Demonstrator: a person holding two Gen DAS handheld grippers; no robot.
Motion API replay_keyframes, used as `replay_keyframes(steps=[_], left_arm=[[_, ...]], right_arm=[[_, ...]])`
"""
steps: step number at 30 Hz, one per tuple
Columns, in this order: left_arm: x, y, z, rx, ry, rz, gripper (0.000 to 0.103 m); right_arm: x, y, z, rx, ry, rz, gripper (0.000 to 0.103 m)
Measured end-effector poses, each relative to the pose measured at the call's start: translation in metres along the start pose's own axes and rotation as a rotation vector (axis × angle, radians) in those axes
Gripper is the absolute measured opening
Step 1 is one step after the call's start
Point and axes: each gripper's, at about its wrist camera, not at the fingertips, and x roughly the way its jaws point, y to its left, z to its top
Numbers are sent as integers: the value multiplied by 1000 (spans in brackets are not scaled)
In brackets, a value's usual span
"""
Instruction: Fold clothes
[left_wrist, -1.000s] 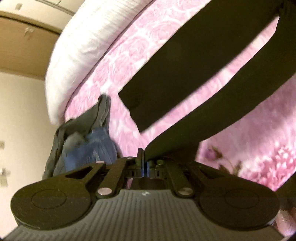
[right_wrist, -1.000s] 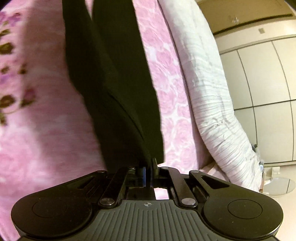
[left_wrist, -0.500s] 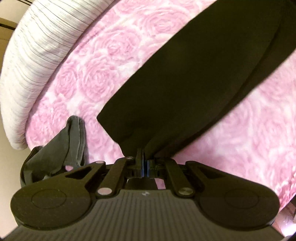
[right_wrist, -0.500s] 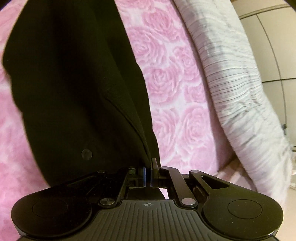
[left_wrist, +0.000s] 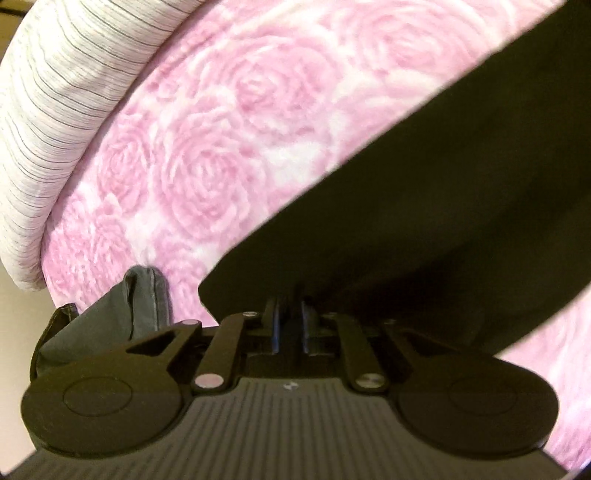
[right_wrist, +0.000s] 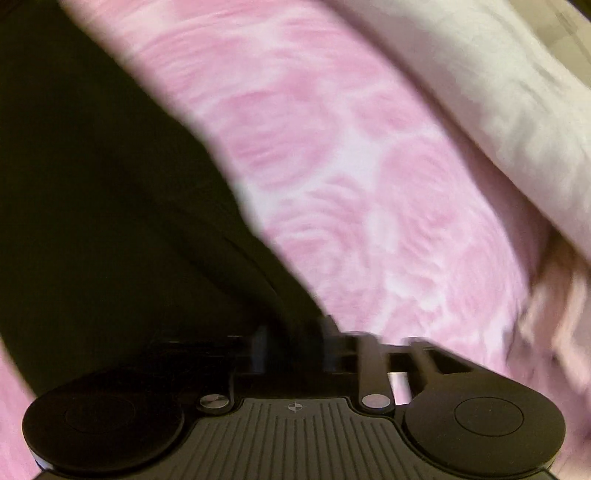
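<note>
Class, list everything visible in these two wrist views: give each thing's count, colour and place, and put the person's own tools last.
Black garment: one, black, lying on the blanket, its near edge at both tools.
Blanket: one, pink rose pattern, under the garment.
Quilt: one, white with thin dark stripes, along the blanket's far edge.
Grey clothing: one bundle, dark grey, left of the garment.
Left tool: one, black, fingers slightly parted.
Right tool: one, black, blurred, fingers parted.
</note>
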Motion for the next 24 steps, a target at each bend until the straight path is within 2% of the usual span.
replay_keyframes(steps=[2, 5, 7, 10, 12, 15, 16, 19, 23, 24], left_arm=[[-1, -1, 6, -19, -7, 41, 11], [-9, 0, 13, -36, -33, 109, 18], [-17, 10, 17, -117, -62, 148, 19], [-32, 23, 24, -266, -114, 195, 24], [-42, 23, 33, -317, -146, 195, 24], [-64, -6, 53, -254, -229, 182, 24], [-74, -22, 61, -211, -273, 162, 24], [-106, -79, 90, -90, -404, 0, 27], [-139, -159, 139, 38, -539, -202, 33], [-145, -178, 153, 63, -558, -237, 33]], right_arm=[[-2, -12, -8, 112, -31, -9, 52], [-12, -23, -30, 227, -56, -54, 53], [-19, -30, -48, 324, -66, -81, 54], [-34, -42, -85, 553, -106, -49, 58], [-41, -38, -108, 686, -129, -36, 59], [-54, -28, -143, 855, -168, -11, 59], [-58, -25, -154, 908, -185, 2, 59], [-59, -20, -175, 1024, -244, 83, 59], [-38, -20, -178, 1072, -253, 160, 59], [-33, -20, -179, 1069, -233, 137, 59]])
